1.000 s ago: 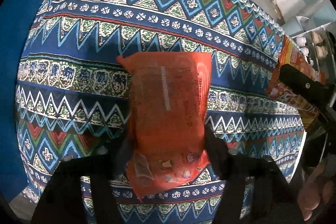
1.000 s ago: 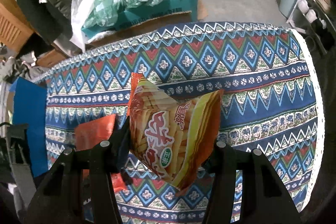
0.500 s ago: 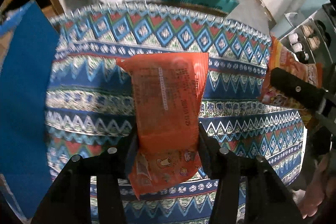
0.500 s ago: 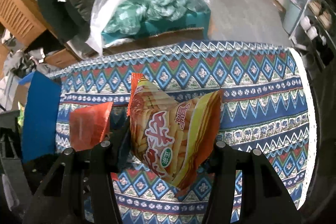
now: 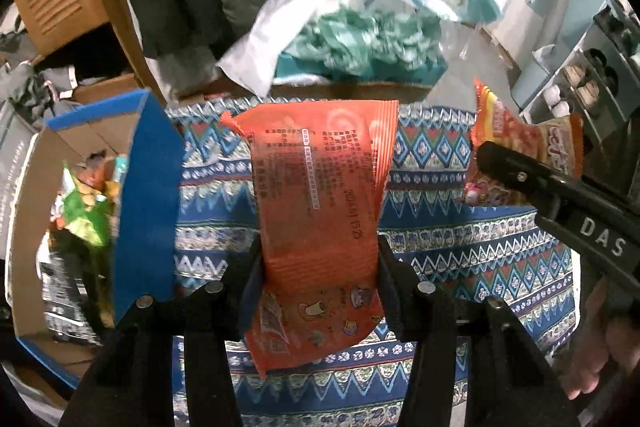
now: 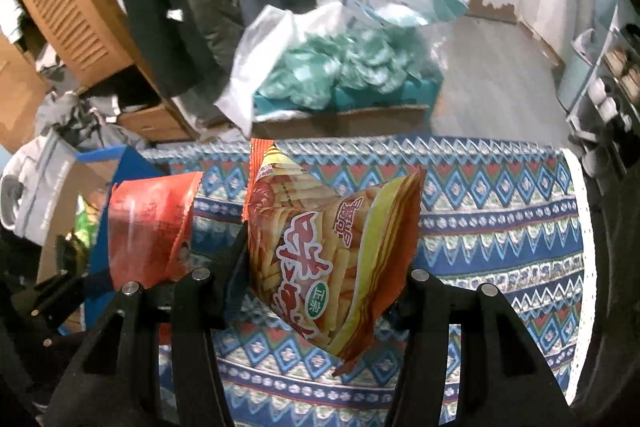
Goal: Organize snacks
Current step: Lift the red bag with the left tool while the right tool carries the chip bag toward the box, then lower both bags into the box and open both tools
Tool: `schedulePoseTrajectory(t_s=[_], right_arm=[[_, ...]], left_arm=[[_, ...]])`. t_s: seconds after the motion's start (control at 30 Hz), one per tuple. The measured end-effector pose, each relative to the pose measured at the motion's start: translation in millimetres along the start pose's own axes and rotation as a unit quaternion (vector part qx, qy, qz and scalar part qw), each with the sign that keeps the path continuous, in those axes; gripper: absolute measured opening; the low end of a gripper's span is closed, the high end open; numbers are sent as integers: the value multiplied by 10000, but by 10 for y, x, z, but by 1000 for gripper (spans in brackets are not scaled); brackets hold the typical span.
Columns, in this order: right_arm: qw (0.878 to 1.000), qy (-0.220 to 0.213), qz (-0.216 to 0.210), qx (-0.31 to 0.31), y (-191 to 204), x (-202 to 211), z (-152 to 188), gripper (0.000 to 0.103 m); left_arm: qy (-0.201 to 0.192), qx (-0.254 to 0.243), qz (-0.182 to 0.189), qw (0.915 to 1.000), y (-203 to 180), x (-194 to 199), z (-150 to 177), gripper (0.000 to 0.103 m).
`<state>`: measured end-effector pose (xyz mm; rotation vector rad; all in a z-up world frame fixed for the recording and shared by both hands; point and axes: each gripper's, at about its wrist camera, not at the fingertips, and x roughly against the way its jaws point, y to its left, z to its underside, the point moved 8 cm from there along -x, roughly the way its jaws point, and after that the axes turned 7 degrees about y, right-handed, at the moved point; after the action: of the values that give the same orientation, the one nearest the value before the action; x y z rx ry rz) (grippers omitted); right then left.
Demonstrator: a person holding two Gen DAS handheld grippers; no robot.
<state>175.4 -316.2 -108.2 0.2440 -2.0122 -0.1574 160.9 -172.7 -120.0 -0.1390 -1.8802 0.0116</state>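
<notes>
Orange packet [image 5: 316, 211] upright in downward-tilted left hand-held gripper [image 5: 318, 279]

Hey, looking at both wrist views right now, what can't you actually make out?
- Left view: contents of the blue box are blurred and half hidden by its flap.
- Left view: small print on the red packet is too fine to read.
- Right view: the left gripper is hidden behind that packet and the right gripper's finger.
- Both views: the striped cloth's near edge is cut off.
</notes>
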Motion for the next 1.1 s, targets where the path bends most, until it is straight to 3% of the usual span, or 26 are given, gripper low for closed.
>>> schedulePoseTrajectory(t_s=[0.5,1.1], right_arm=[[9974,-201,-431,547,905,68,-255,53],[9855,213,-924,1409,2224,-320,-205,53]], left_arm=[[-605,294,-188,9976,673,646,-30,51],[-775,1358,-450,9867,2097,887,213,51]])
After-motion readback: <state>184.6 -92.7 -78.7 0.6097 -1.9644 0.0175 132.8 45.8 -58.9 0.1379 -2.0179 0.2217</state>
